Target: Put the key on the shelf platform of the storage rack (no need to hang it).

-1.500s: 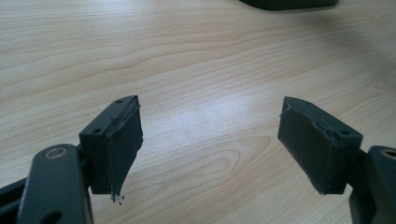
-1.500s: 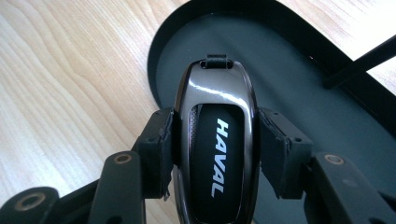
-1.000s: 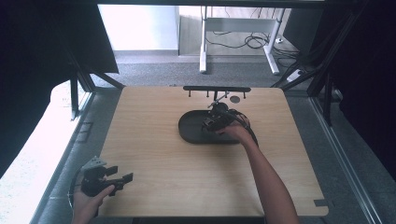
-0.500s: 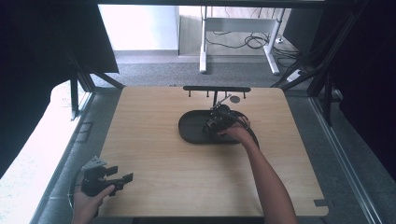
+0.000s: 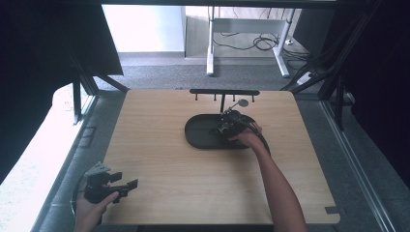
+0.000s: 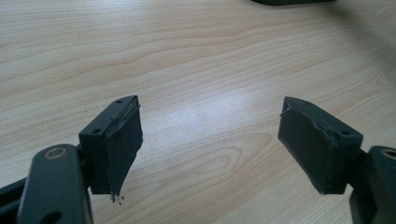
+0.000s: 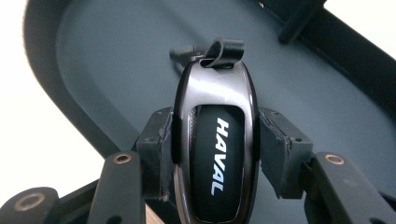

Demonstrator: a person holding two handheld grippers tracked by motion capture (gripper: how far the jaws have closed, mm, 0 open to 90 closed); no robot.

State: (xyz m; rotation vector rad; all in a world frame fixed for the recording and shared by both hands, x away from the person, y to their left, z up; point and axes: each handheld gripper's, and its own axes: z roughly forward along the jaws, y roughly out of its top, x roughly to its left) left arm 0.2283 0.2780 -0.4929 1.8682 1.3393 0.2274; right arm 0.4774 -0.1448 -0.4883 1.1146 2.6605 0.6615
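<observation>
Taking the black oval tray [image 5: 200, 140] as our landmark, we start nearest the person, well short of the tray at the tabletop's [image 5: 193, 193] near left corner. There our left gripper [image 5: 126, 184] rests low in the left hand [image 5: 89, 212], its 2 fingers [image 6: 119, 144] spread wide with bare wood between them and nothing in their hold. It plays no part in the work at this point, as far as we can judge.

Moving on to the tray itself, our right gripper [image 5: 223, 129] hangs over the tray's right half, the forearm reaching in from the near right edge. In the right gripper view its 2 fingers [image 7: 156, 156] are clamped against the sides of a glossy black car key fob [image 7: 215, 149] marked HAVAL, so the fob sits above the tray floor [image 7: 116, 60], its small loop [image 7: 224, 51] pointing away from us.

Beyond the tray, rising from its far edge, stands a key rack [image 5: 224, 92] with short pegs and 1 small round tag [image 5: 242, 103] at its right.

We judge the pick-up done and the carry nearly done: the fob is gripped and over the tray. What is left is lowering it to the floor and letting go.
</observation>
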